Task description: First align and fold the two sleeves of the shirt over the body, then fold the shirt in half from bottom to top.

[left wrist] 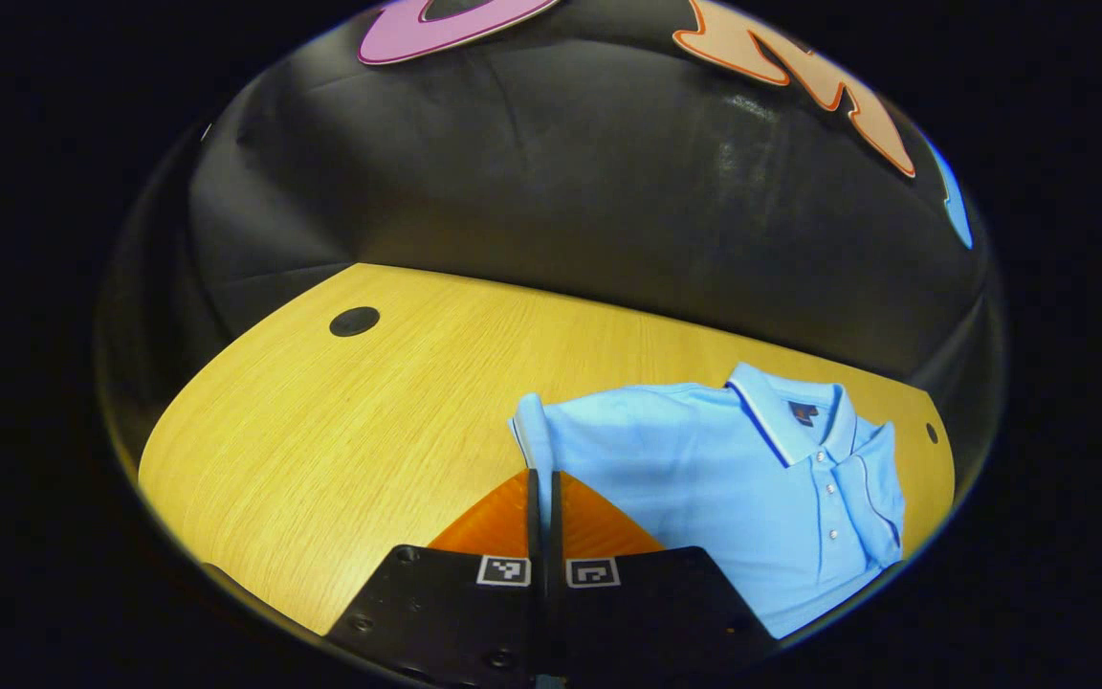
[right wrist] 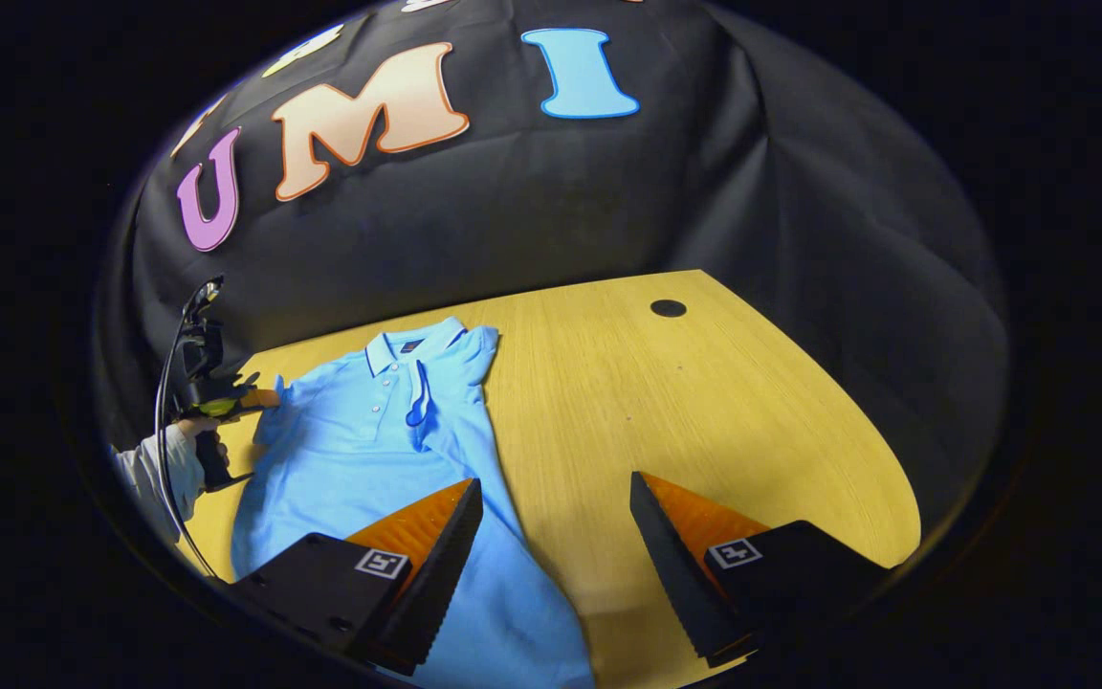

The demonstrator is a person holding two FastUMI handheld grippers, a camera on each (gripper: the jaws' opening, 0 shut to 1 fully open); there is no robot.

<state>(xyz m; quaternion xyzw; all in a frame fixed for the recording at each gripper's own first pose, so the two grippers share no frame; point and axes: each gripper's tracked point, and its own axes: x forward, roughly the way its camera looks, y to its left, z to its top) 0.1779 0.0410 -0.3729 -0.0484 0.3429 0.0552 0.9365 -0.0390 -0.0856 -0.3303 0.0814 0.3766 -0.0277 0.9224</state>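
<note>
The light-blue polo shirt (right wrist: 369, 450) is lying flat on the wooden table (right wrist: 704, 411) at lower left of the right gripper view, where the right gripper (right wrist: 556, 536) is hovering with fingers spread over its hem edge, while the left gripper (left wrist: 543, 517) is pinching the folded sleeve (left wrist: 534, 435) with fingers closed, so that fold should be laid square before release.

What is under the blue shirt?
The shirt lies flat on a wooden table, whose bare top shows all around it. Whatever sits directly beneath the cloth is covered and cannot be seen.
</note>
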